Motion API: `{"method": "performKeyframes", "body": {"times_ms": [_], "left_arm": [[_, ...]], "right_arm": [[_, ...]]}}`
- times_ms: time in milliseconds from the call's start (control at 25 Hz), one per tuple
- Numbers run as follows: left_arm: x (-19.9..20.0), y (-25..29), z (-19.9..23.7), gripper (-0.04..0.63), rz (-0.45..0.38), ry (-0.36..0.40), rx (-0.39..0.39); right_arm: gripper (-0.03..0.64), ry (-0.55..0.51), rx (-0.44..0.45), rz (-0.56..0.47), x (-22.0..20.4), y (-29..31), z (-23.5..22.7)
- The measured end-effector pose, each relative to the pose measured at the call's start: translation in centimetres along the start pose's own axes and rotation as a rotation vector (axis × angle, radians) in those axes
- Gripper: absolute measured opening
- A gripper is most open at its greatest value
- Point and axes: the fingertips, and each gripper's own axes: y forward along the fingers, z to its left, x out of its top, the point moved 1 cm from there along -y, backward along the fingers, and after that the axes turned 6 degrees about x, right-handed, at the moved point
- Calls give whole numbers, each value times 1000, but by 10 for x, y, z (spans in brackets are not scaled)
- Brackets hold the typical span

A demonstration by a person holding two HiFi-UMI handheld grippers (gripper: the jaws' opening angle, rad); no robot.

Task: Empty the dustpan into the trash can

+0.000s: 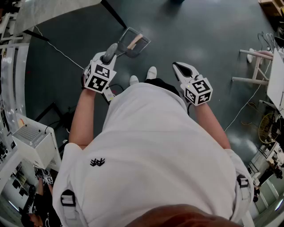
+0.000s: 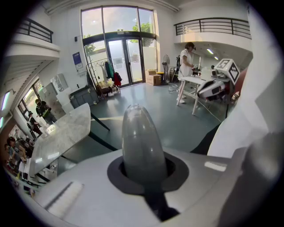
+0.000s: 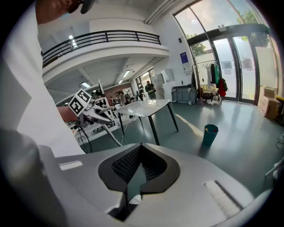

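Pinching the dustpan's grey handle (image 2: 141, 142), the left gripper (image 1: 106, 60) sits left of centre in the head view. The right gripper (image 1: 184, 71), right of centre, has its jaws pressed together on nothing. Below lies a glossy dark green floor (image 1: 199, 26), with a marble table (image 1: 53, 11) at upper left. Glass doors (image 2: 126, 57) close the hall. A teal trash can (image 3: 211, 134) stands well apart. The dustpan (image 1: 134, 42), above centre, is translucent grey and carries a tan scrap (image 1: 133, 41).

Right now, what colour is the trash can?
Teal trash can; right gripper view shows it best.
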Motion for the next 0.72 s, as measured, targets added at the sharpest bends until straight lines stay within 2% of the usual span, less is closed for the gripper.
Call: {"method": "performKeyframes", "body": {"times_ms": [280, 480, 720], "left_arm": [[53, 29, -12, 64, 13, 14, -11], [95, 48, -6, 64, -4, 8, 0], [142, 74, 13, 63, -15, 14, -32]], "right_arm": [[0, 0, 3, -30, 17, -15, -53], [0, 28, -3, -54, 24, -19, -82], [2, 61, -33, -75, 32, -19, -114]]}}
